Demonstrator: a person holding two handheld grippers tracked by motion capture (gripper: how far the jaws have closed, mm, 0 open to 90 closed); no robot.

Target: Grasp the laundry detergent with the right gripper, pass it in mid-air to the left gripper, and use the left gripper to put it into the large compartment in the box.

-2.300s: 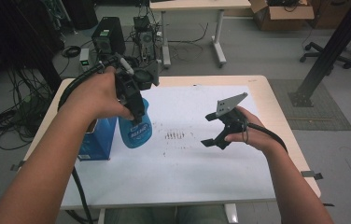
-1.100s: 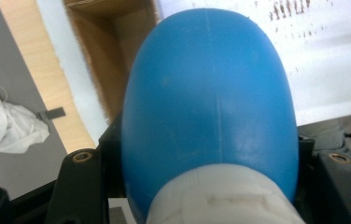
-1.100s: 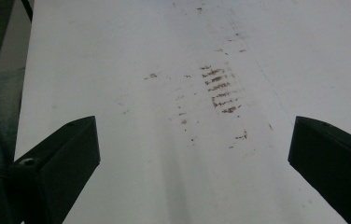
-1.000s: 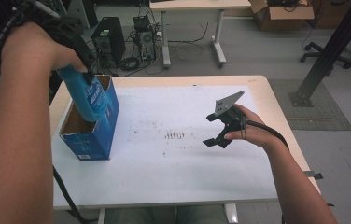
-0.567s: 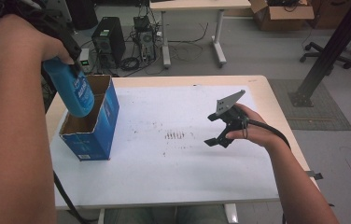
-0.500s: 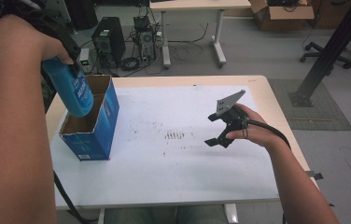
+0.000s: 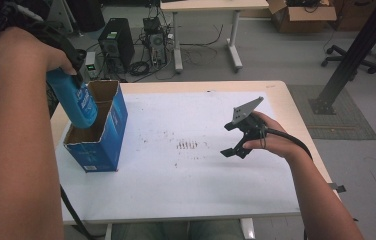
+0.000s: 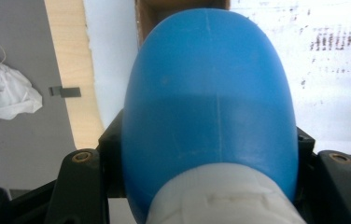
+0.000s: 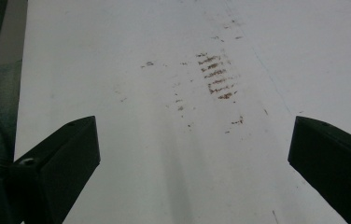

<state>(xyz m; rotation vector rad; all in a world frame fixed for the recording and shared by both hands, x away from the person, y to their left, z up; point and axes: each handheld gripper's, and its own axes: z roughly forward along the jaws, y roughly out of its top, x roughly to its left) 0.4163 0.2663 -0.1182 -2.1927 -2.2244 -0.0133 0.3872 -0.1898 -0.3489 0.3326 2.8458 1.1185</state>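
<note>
Gripping the bottle (image 7: 74,98) with the left gripper (image 7: 71,62): jaws clamped on either side of it near the white cap end, as the left gripper view shows (image 8: 211,116). Bottle is blue, tilted, base down and aimed into the open top of the box (image 7: 97,131). Base sits at or just inside the box mouth; can't tell from the high view whether it touches cardboard. In the left gripper view the box's brown inside peeks out just past the bottle's rounded end.

Box stands upright at the left part of the table (image 7: 186,195), blue outside, flaps open, on the white sheet.

Right gripper (image 7: 233,142) rests low over the right half of the table, well apart from box and bottle. Its jaws stand wide, nothing between them (image 9: 192,154); bare white surface with the brown smudge marks (image 9: 216,74) ahead. Same marks (image 7: 187,145) sit mid-table in the high view, between box and right gripper.
</note>
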